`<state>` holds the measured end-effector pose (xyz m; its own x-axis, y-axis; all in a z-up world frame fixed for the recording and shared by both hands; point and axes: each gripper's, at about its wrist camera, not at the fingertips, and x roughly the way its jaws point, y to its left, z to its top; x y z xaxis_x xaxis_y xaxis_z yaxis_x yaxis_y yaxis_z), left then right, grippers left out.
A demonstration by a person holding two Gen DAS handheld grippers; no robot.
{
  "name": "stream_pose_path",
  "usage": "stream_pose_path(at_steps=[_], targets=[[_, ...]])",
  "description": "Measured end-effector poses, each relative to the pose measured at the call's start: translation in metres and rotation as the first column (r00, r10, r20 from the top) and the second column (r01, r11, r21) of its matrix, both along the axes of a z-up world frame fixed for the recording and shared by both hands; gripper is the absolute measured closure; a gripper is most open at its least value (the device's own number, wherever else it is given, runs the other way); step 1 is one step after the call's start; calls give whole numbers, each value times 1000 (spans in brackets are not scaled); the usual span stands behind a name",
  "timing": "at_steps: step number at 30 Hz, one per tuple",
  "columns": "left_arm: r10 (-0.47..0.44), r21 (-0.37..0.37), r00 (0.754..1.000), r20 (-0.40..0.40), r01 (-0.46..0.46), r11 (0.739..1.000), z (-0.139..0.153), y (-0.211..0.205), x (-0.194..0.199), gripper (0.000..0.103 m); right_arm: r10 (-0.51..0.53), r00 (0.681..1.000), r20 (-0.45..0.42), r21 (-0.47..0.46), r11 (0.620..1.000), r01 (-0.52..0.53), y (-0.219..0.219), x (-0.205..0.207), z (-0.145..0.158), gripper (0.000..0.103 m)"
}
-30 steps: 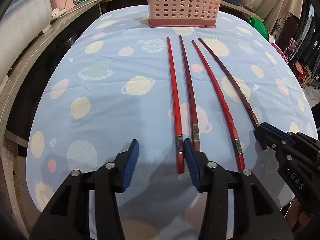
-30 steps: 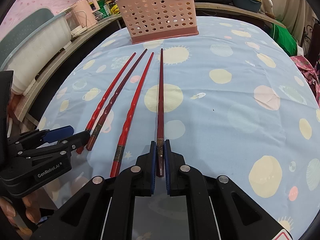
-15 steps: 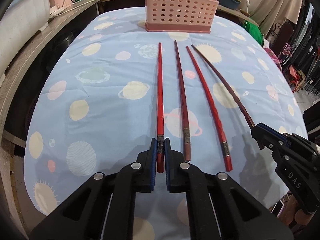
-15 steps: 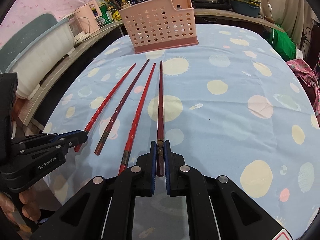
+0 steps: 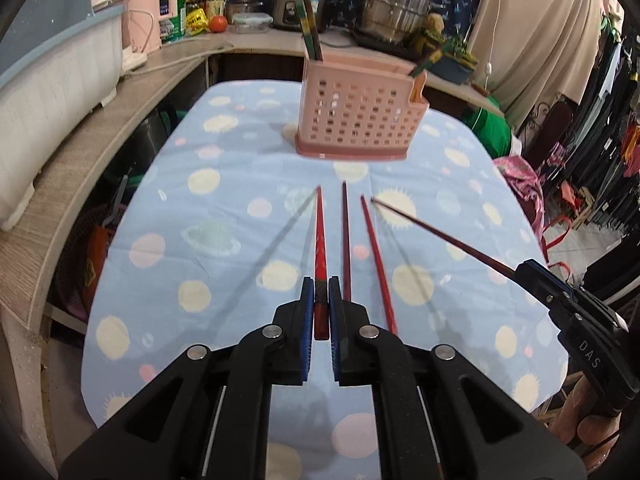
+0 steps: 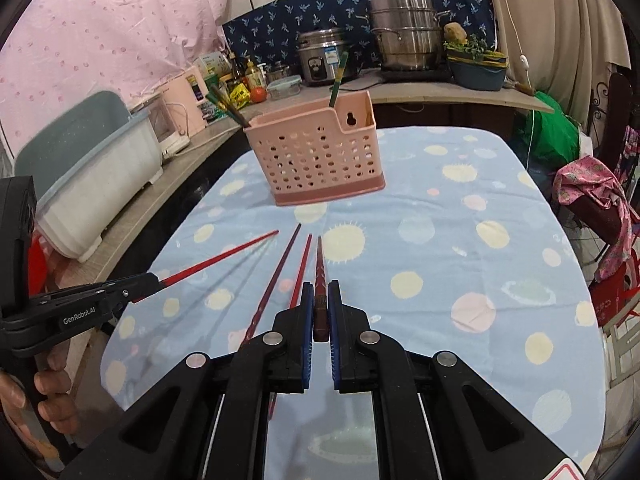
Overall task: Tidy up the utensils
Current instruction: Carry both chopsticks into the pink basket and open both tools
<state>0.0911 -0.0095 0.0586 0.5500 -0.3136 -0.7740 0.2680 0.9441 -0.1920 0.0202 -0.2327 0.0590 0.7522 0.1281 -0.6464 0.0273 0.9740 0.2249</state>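
Pinching one slim, stiff, slippery red lacquered chopstick (image 5: 320, 240) (image 6: 320, 268) each by its butt, both tongs (image 5: 318, 312) (image 6: 318, 312) face the pink perforated basket (image 5: 360, 120) at twelve o'clock.

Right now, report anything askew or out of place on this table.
Nothing damaged or spilled. Two chopsticks lie loose on the tablecloth; each tool, left and right, holds one more. The pink basket stands upright.

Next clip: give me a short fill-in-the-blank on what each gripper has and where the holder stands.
1. The left gripper is shut on a bright red ____.
2. ____ chopsticks lie on the tablecloth.
3. The pink holder stands at the table's ____ end.
4. The right gripper holds a ____ red chopstick.

Missing: chopstick; two; far; dark
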Motion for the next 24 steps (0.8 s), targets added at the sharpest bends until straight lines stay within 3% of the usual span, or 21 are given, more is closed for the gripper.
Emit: stream_pose_path(at_steps=[10,24], targets=[[32,-18,993,111,-30,999,57,-1,44,96,-46,988,145,56,998,38,-32,35,55,96],[32,-47,969,245,-21,999,123,-22,103,96,-54,963,264,66,997,38,-46,94,110,96]])
